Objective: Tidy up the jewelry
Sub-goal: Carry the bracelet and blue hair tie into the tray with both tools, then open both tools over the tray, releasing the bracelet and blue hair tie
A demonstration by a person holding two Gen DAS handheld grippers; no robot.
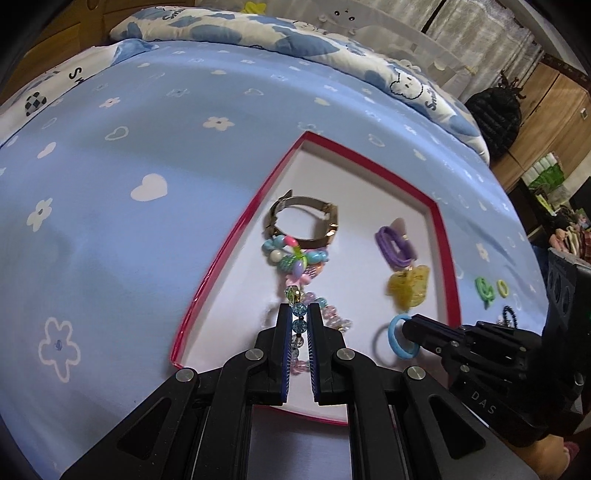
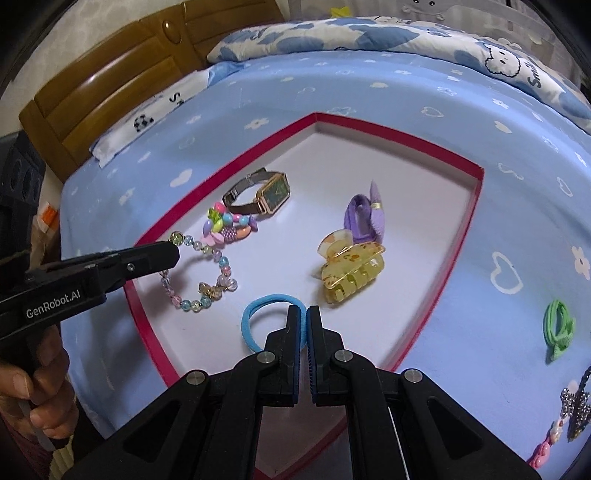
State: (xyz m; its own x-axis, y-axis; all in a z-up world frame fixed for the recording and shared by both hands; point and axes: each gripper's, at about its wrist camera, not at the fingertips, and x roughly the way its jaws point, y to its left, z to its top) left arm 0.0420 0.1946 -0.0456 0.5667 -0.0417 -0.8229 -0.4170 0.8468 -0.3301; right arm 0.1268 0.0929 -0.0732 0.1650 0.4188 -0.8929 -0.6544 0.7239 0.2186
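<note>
It was all laid out on a bed [image 2: 424, 122] with a light blue sheet printed with white hearts and flowers, a cloud-pattern quilt [image 2: 369, 33] bunched at the far end and a wooden headboard [image 2: 110, 77] off to the side. On the sheet sat a shallow red-rimmed box [image 2: 476, 206] with a white floor, and most of the jewelry was already in it.

The left tool [image 1: 300, 314] was pinched tight on a pastel bead bracelet [image 2: 207, 273], gripping it by a couple of blue crackle beads at the box's near-left edge. The rest of the loop lay on the box floor, as far as I could tell. The right tool [image 2: 307, 314] was clamped on a blue hair tie [image 2: 255, 321], low over the near part of the box; whether the tie was touching the floor or just hanging above it, I couldn't tell.

Also in the box: a gold watch [image 2: 266, 195] with a square dark green face toward the far-left side, a chunky multicolored bead bracelet [image 2: 229, 225] right up against it, a purple hair tie [image 2: 364, 214] farther right, and a yellow translucent claw clip [image 2: 351, 269] just in front of that, touching or nearly so.

Outside the box on the sheet, to the right, was a green hair tie [image 2: 557, 325], a small yellow one [image 1: 502, 287] near it, a dark sparkly piece [image 2: 576, 402] and something pink [image 2: 541, 452] near the edge of the right view.
</note>
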